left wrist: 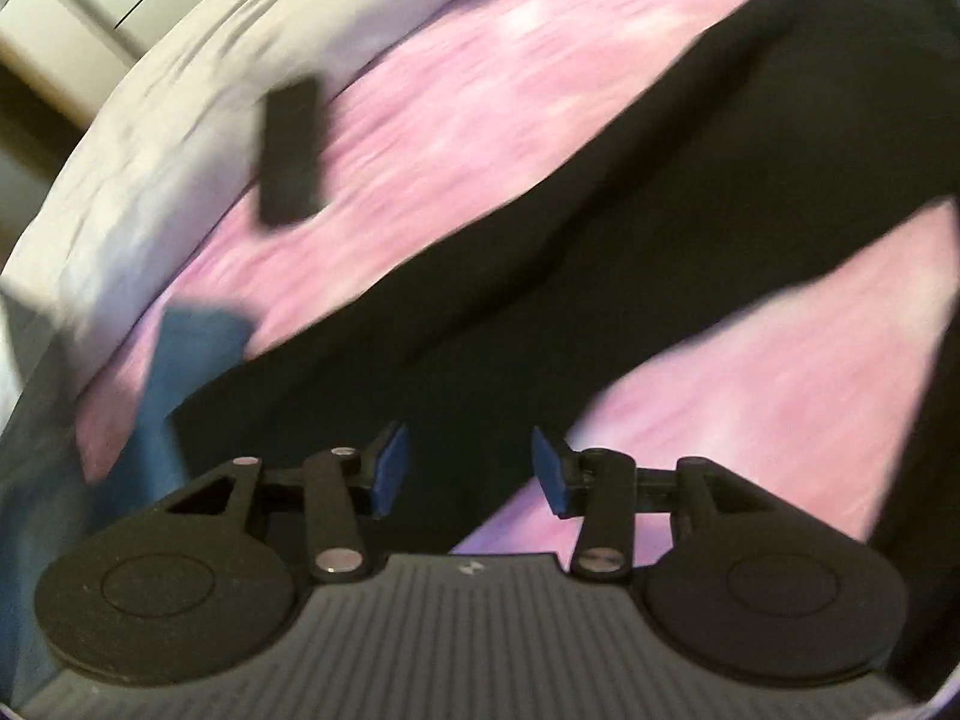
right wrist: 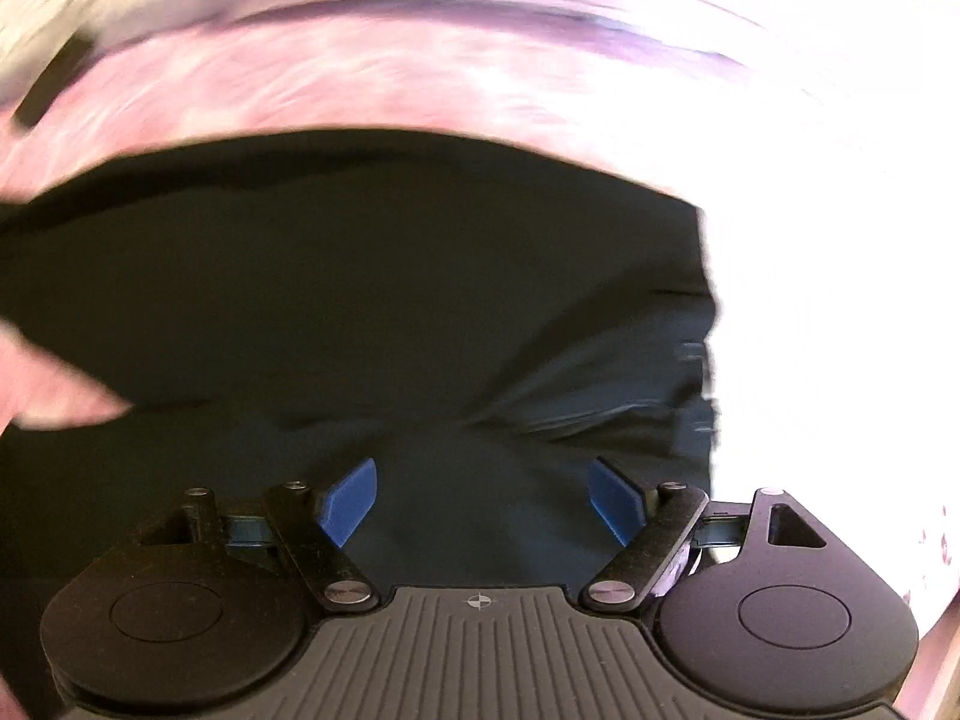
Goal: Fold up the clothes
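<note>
Hovering over the pink mottled bedspread [left wrist: 492,138], we carry 2 grippers with jaws spread wide and nothing between them. Our left gripper [left wrist: 471,468] has the long black cloth garment [left wrist: 600,240] running away from it toward the upper right, its long axis diagonal across the bed. Our right gripper [right wrist: 483,501] sits directly over the garment's broad part [right wrist: 360,288], so we judge it nearer. Both views are motion-blurred; whether it is folded, we cannot tell.

black garment [left wrist: 600,228] | spread flat, long (trousers, perhaps) | lying diagonally on pink bedspread [left wrist: 450,120]
</note>
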